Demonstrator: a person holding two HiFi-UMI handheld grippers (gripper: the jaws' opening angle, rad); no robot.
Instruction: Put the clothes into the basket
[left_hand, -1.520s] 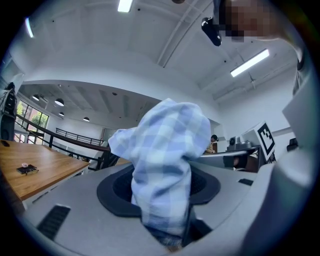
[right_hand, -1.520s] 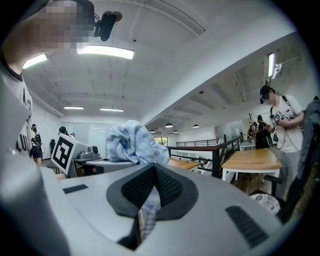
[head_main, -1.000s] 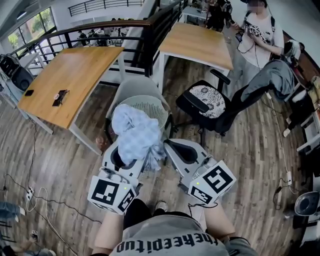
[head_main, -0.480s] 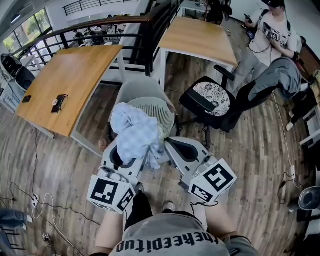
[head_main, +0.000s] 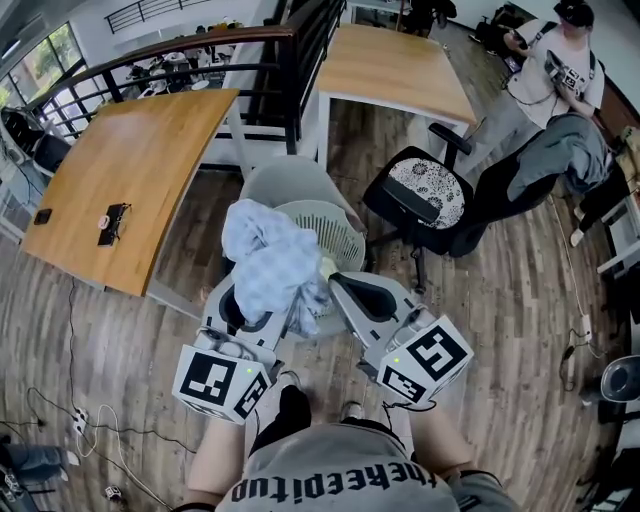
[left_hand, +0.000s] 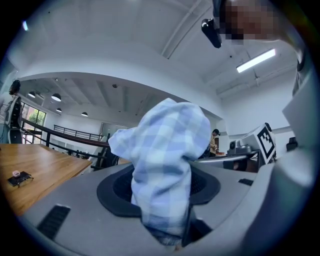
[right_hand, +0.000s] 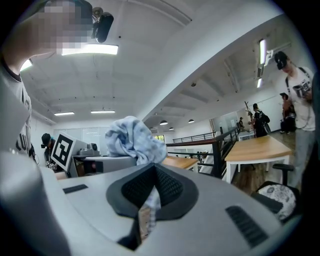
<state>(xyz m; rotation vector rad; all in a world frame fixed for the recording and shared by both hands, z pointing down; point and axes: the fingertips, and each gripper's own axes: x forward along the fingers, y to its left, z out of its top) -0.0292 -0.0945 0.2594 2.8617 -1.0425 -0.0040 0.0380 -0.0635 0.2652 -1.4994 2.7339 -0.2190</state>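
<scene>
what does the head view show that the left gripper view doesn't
Only the head view: the white basket just beyond the checked garment, and the black office chair with a patterned cushion. Only the left gripper view: the left gripper shut on the garment, seen close up, and a ceiling light. Both: the garment and the wooden table.

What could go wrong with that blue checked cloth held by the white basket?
The right gripper pinches only a thin edge of the blue checked cloth, so it may slip free. The bundle hangs at the left rim of the white basket, not squarely over it; released now, part might drape over the rim or drop to the floor.
</scene>
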